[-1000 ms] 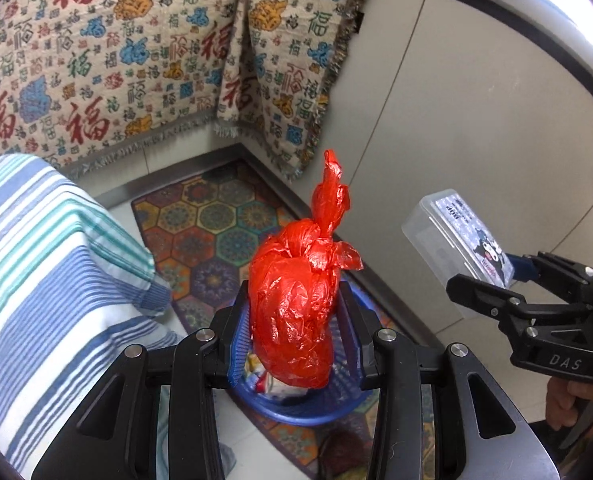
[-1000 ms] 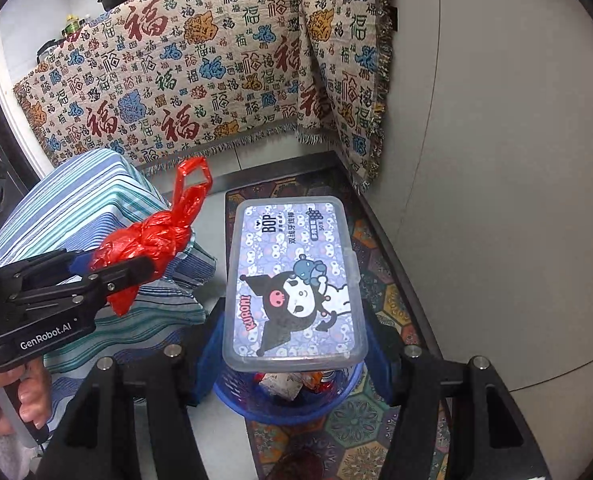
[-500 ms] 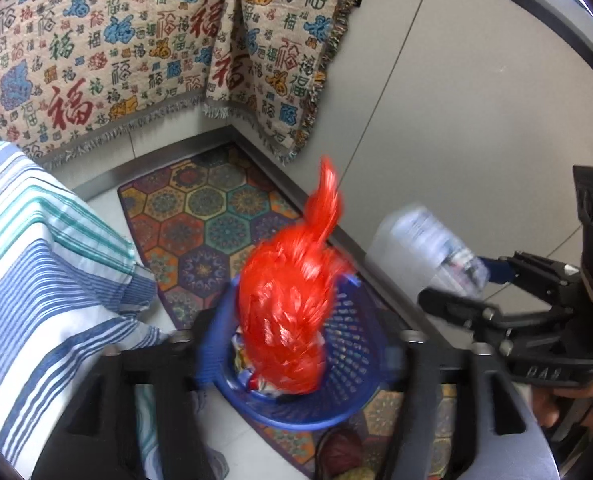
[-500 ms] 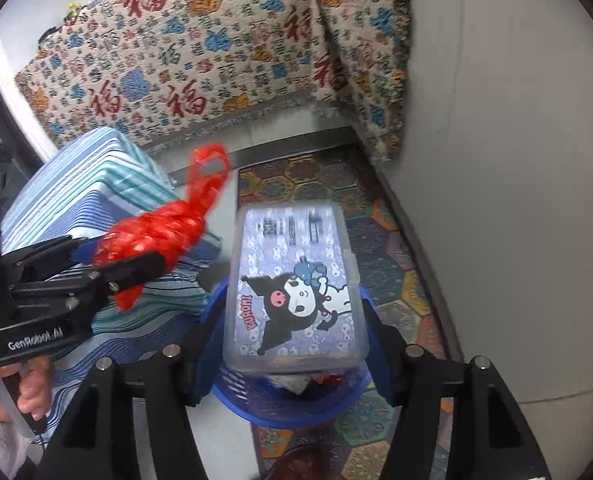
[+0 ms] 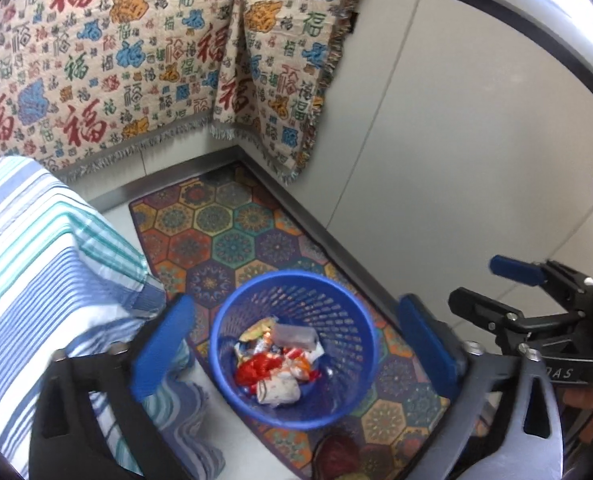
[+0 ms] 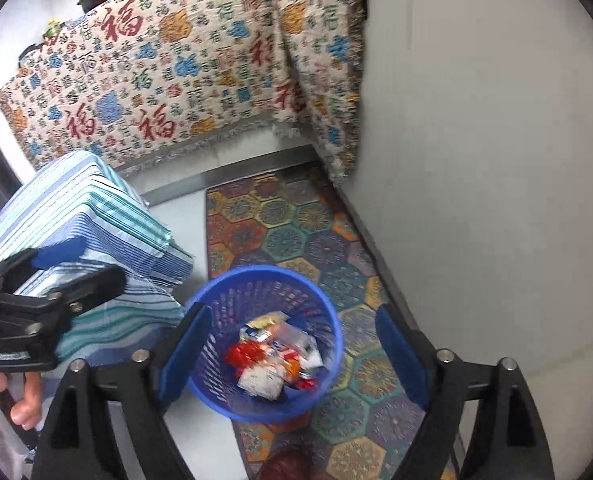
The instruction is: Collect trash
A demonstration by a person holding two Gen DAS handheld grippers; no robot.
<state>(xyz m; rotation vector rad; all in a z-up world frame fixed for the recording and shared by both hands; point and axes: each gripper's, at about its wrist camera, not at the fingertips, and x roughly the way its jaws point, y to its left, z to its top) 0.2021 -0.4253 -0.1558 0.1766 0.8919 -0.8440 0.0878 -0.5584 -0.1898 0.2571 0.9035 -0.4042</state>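
Fingers of the left gripper (image 5: 292,344) stand spread wide with nothing between them, and the right gripper (image 6: 294,354) is likewise splayed and empty; both hang directly over the blue basket (image 5: 360,308). Trash (image 5: 280,364), including a red bag (image 6: 245,354) and wrappers, lies at the basket's bottom on the patterned mat (image 5: 232,236). Judging the drop done, lift both tools straight up, clear of the rim, so neither of the 2 tips the basket.
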